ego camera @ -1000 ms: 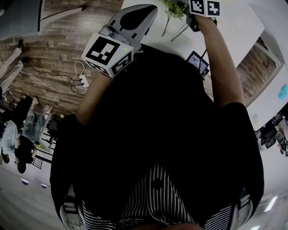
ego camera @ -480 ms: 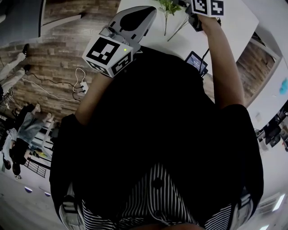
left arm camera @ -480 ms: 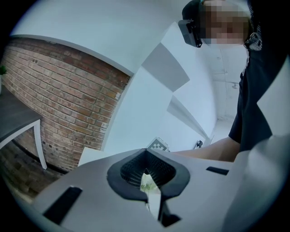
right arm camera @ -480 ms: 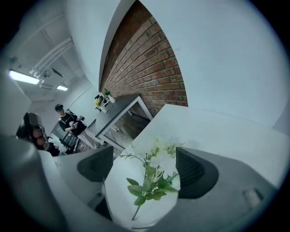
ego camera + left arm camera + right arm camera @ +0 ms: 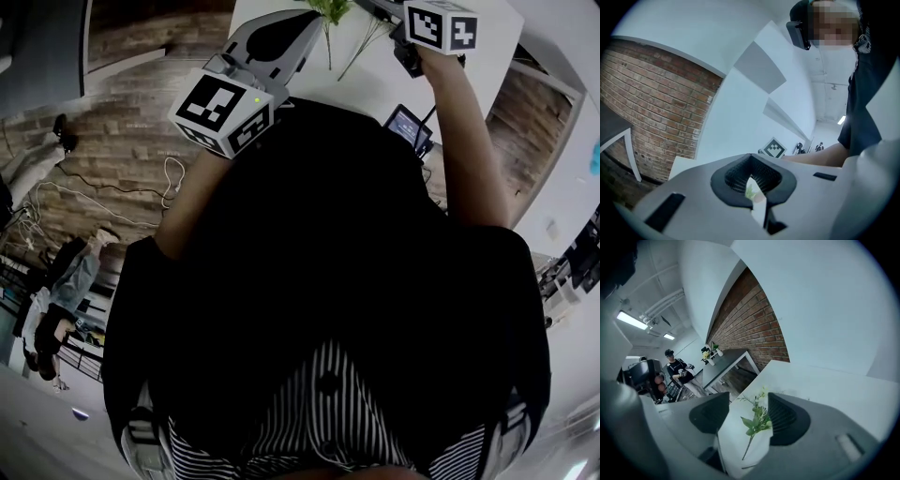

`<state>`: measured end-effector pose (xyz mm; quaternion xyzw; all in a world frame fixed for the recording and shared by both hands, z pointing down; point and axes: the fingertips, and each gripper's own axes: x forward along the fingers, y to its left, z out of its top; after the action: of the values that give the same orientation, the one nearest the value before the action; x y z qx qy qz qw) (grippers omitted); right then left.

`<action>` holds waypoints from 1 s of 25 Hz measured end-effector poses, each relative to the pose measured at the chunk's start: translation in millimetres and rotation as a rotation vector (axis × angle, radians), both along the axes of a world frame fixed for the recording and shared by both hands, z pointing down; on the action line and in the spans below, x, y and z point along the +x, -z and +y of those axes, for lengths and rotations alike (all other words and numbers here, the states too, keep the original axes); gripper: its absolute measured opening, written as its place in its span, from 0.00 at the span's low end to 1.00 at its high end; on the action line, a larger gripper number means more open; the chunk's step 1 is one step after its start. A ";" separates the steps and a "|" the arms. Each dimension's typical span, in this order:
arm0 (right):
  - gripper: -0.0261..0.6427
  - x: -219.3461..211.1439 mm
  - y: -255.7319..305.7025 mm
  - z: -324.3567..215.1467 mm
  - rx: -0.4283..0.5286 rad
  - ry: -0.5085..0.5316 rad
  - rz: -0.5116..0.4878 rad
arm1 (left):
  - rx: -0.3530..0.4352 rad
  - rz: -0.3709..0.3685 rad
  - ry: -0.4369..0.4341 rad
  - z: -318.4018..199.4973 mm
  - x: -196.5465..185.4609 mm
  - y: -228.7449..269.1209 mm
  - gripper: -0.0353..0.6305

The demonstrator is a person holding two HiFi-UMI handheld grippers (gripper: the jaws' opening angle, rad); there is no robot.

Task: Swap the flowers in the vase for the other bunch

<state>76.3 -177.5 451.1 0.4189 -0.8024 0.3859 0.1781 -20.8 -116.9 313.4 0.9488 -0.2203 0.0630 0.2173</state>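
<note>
Green flower sprigs (image 5: 330,11) lie on the white table (image 5: 375,80) at the top of the head view, stems toward me. In the right gripper view one sprig (image 5: 757,420) lies on the table, seen in the gap between the jaws. My right gripper (image 5: 749,398) is open above it; its jaws have just been closing, with no pad touching the sprig. Its marker cube (image 5: 441,25) shows at top right. My left gripper (image 5: 312,21) hovers at the table's near left edge, shut and empty (image 5: 751,159). No vase is in sight on this table.
A small screen device (image 5: 411,128) sits at the table's near edge. Cables and a power strip (image 5: 169,173) lie on the wood floor to the left. A dark table (image 5: 726,364) with flower pots and a person (image 5: 677,369) stand farther off.
The sprigs and table have slid toward the top edge of the head view. The right gripper's cube sits a little further right and larger. The left gripper has hardly shifted.
</note>
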 end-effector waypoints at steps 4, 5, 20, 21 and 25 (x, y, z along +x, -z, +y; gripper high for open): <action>0.06 6.2 -14.0 -0.1 -0.015 -0.034 -0.036 | -0.020 0.002 -0.036 -15.1 6.7 -13.1 0.06; 0.04 8.6 -18.2 -0.3 -0.021 -0.050 -0.046 | -0.025 0.002 -0.044 -18.9 8.5 -16.1 0.06; 0.04 17.3 -19.7 68.0 0.098 -0.341 0.093 | -0.068 -0.099 -0.099 -8.9 76.7 -84.7 0.06; 0.04 14.9 -24.3 71.5 0.084 -0.357 0.091 | -0.077 -0.111 -0.105 -10.2 82.1 -94.2 0.06; 0.04 8.1 -41.6 80.8 0.034 -0.381 0.096 | -0.123 -0.117 -0.142 -9.4 96.5 -115.6 0.06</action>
<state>84.4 -96.7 492.6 0.5843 -0.7054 0.3787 0.1329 75.6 -126.3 429.0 0.9416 -0.1606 0.1471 0.2569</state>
